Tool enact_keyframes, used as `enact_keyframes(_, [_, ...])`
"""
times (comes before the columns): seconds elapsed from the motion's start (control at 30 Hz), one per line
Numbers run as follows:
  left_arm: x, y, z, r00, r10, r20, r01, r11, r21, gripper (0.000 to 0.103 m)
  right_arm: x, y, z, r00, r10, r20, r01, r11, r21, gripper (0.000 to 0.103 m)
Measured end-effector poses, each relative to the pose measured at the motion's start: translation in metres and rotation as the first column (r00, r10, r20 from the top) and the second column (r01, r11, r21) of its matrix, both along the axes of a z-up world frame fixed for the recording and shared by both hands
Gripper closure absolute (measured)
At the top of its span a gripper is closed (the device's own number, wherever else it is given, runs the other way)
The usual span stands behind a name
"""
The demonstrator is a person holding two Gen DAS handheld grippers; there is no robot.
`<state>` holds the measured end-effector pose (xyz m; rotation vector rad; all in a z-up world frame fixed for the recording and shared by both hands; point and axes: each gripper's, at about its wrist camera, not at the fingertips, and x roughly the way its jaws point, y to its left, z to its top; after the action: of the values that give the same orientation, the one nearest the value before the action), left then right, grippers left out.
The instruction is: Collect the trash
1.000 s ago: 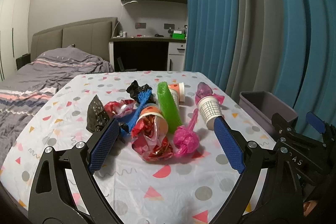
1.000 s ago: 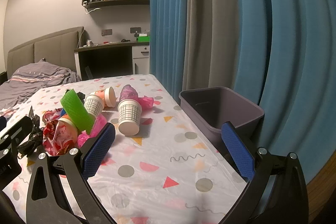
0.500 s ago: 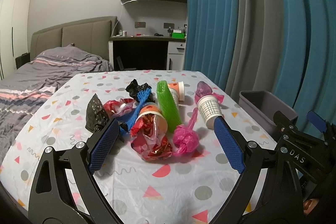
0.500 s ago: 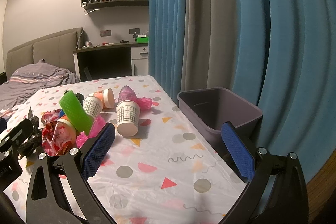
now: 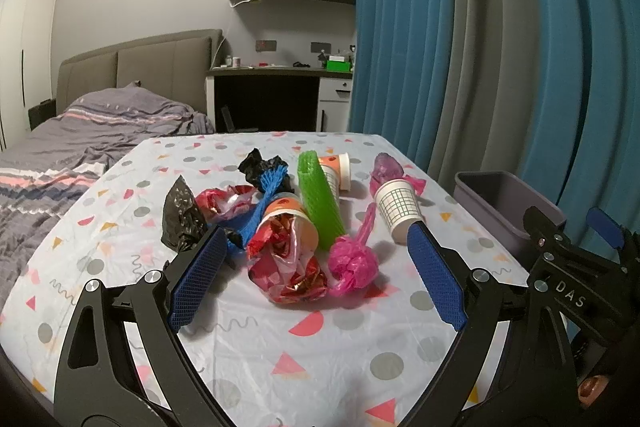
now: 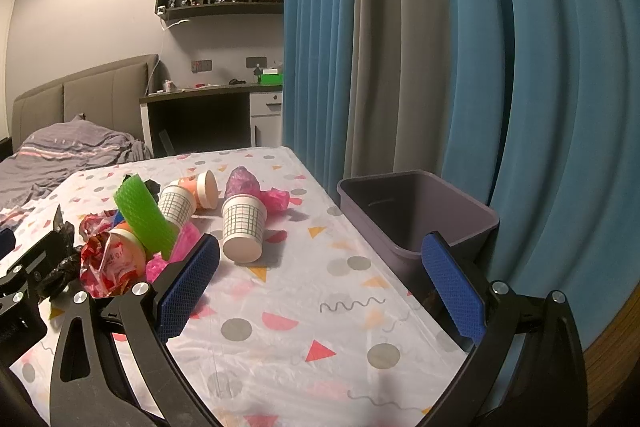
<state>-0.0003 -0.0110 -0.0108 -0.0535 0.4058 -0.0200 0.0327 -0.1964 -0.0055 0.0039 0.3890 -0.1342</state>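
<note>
Both grippers held over the tabletop, jaws spread wide and empty, trash pile ahead

The left gripper point(image 5: 316, 277) faces the trash heaped on the patterned tabletop point(image 5: 248, 343): a red foil wrapper point(image 5: 288, 267) stuffed into an orange cup point(image 5: 286, 213), a pink mesh ball point(image 5: 354, 265) touching it, a green foam sleeve point(image 5: 320, 203), a blue mesh strip point(image 5: 264, 203) and black bags point(image 5: 182, 215). The right gripper point(image 6: 320, 287) hangs nearer the grey bin point(image 6: 416, 215) at the tabletop's right edge; a checked paper cup point(image 6: 243, 227) lies on its side between pile and bin, apart from both
</note>
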Motion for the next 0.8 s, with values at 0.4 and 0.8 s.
enact_keyframes(0.4, [-0.0002,0.0001,-0.0034,1.000,-0.001,-0.003,0.001,1.000,-0.002,0.013,-0.0006,-0.0002,0.0002,1.000,-0.002,0.003,0.002,1.000,-0.002,0.005])
enact_keyframes(0.8, [0.0001,0.0003,-0.0029,1.000,-0.001,-0.004,0.001,1.000,-0.004,0.012,0.0005,0.0012,0.0018,1.000,-0.002,0.007,0.002,1.000,-0.004,0.005])
